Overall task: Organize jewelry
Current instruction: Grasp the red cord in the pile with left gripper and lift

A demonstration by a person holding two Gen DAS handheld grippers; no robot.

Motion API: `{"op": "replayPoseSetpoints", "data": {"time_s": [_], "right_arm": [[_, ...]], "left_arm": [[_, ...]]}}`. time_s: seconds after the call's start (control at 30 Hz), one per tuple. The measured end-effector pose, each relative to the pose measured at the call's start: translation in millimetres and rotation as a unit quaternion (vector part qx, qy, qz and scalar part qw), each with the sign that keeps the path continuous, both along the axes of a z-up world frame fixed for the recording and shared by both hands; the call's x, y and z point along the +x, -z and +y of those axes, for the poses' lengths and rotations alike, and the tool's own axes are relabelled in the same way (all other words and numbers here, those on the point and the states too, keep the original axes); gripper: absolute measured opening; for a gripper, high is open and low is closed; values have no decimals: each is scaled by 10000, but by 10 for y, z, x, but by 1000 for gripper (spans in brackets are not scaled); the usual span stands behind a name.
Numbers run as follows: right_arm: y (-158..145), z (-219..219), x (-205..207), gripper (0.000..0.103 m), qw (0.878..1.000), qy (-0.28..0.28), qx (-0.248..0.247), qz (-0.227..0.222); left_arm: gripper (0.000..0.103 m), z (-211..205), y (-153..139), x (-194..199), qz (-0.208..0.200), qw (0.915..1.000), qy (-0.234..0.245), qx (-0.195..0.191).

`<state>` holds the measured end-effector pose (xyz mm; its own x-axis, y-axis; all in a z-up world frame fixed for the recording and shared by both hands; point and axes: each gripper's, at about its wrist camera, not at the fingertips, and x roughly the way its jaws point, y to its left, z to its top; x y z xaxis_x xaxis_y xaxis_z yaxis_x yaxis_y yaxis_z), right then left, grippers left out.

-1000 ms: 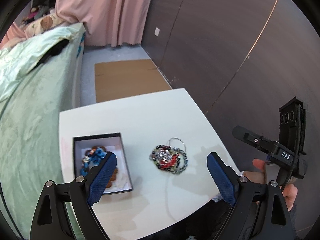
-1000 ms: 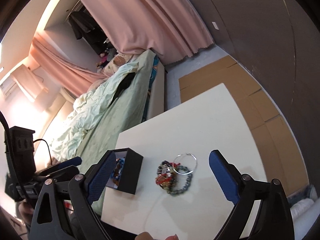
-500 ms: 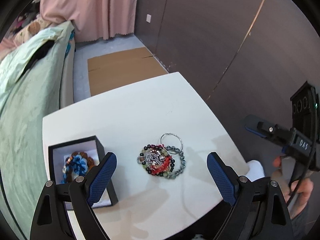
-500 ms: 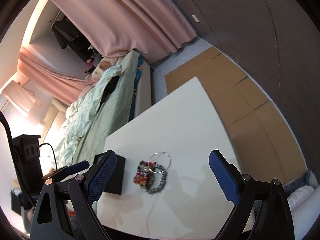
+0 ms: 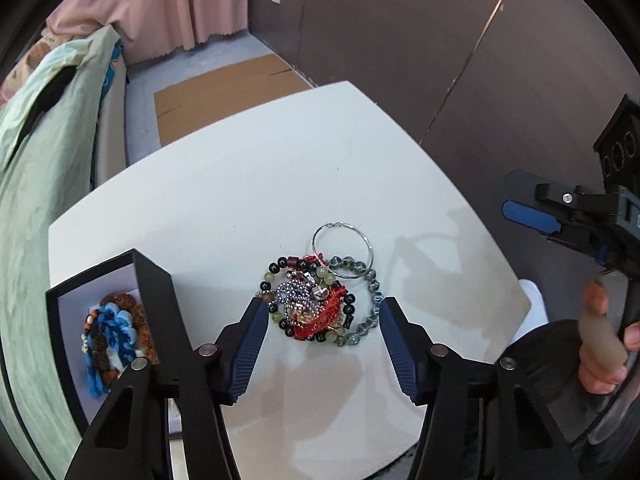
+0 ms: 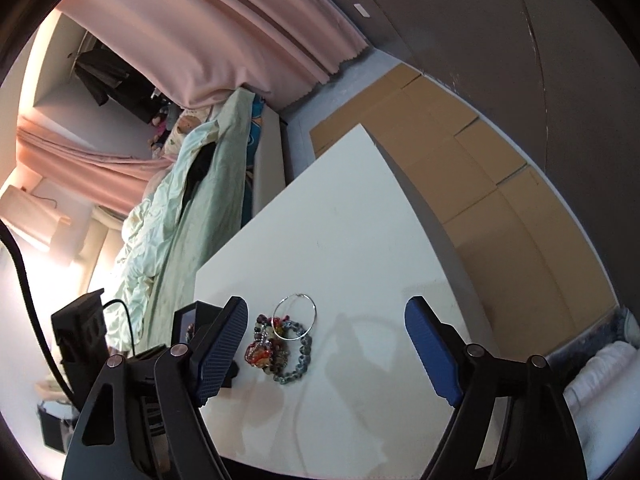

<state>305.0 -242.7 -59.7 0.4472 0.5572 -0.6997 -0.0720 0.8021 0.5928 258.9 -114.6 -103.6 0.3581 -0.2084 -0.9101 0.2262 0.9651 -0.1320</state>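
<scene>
The jewelry pile (image 5: 318, 300) is lying mid-tabletop (image 5: 248, 184), nearer its near edge, directly between the closing, unloaded left tongs (image 5: 320, 312). The right tongs (image 6: 326, 330) are hovering farther off, also narrowing, empty. The black box (image 5: 156, 300) is sitting at the left edge.

One white surface (image 5: 240, 184), one open black jewelry box (image 5: 156, 280), one tangled pile of beaded bracelets (image 5: 316, 308), one silver hoop (image 5: 342, 246), two hand-held grippers, left hand-held gripper (image 5: 320, 320), right hand-held gripper (image 6: 326, 320), one bed (image 5: 44, 152)
</scene>
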Motion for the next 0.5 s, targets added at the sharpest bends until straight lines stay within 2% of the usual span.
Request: {"op": "replayPoseSetpoints", "data": {"time_s": [0.07,0.13,0.17,0.23,0.27,0.3,0.5], "right_arm": [[10,16,11,82,10000,-18,-16,23],[19,37,21,82,10000,-40,-14,56],[26,45,20,82,10000,-48,-12,71],[38,56,28,82,9999,-63,-12,114],[43,64,32,82,9999,-77,-9,137],[48,76,27,82,9998,-100,-2,156],[48,159,28,82,9995,-273,-85,140]], "left_arm": [[54,-17,69,43,71,10000,14,51],[35,-21,134,78,186,9998,24,74],[30,-22,158,90,228,9997,40,76],[11,-18,191,118,269,9996,63,103],[4,-14,194,139,268,9996,46,116],[1,15,165,148,239,9997,-30,79],[1,98,-169,98,-169,9997,-79,-138]]}}
